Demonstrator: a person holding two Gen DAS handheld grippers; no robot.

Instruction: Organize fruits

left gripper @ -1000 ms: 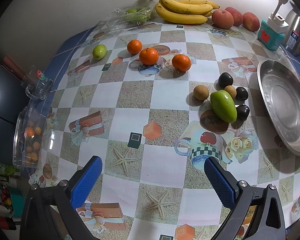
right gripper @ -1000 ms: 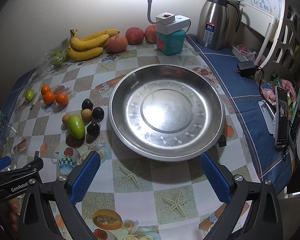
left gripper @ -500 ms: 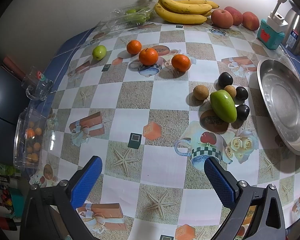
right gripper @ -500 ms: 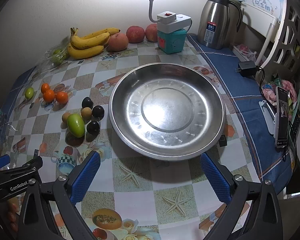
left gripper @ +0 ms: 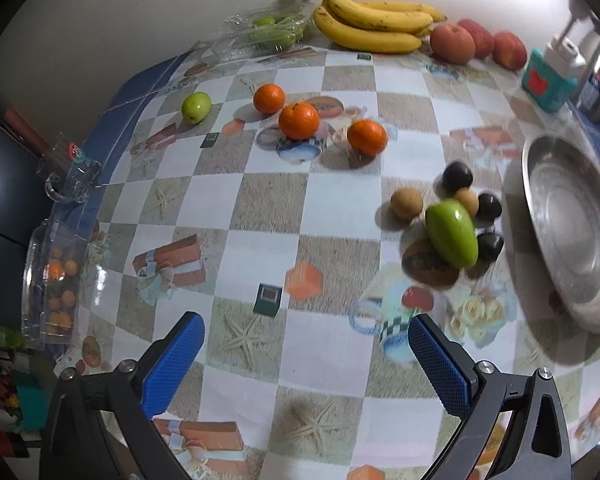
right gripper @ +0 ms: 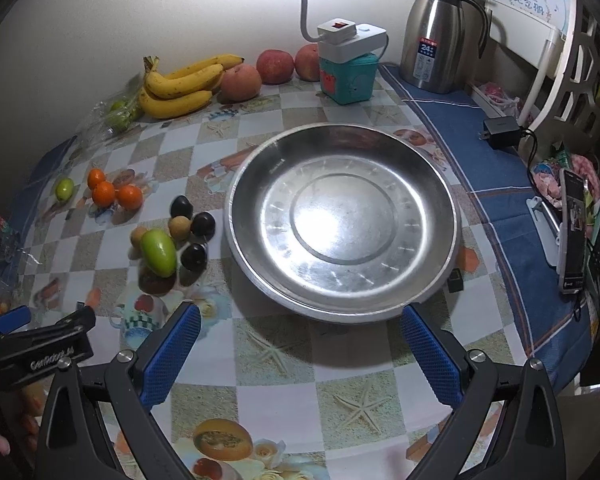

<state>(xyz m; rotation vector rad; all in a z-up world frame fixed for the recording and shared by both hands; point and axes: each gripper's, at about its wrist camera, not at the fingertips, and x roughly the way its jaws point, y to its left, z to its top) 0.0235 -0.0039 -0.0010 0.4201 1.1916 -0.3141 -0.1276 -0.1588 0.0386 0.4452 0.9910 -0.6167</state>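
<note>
While left gripper [left gripper: 306,354] and right gripper [right gripper: 300,344] gape wide, empty, glossy green mango [left gripper: 451,233] lies among small dark, tan fruits.

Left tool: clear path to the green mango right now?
Probably yes. The left tool is open and empty, and only bare tablecloth lies between it and the green mango, though small fruits crowd its far side.

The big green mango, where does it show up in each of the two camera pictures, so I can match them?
Left wrist view: the green mango lies right of centre, among small dark and tan fruits, just left of the steel plate.
Right wrist view: the green mango lies left of centre, in the same cluster, left of the steel plate.
Shared landmark: the banana bunch at the wall.
</note>
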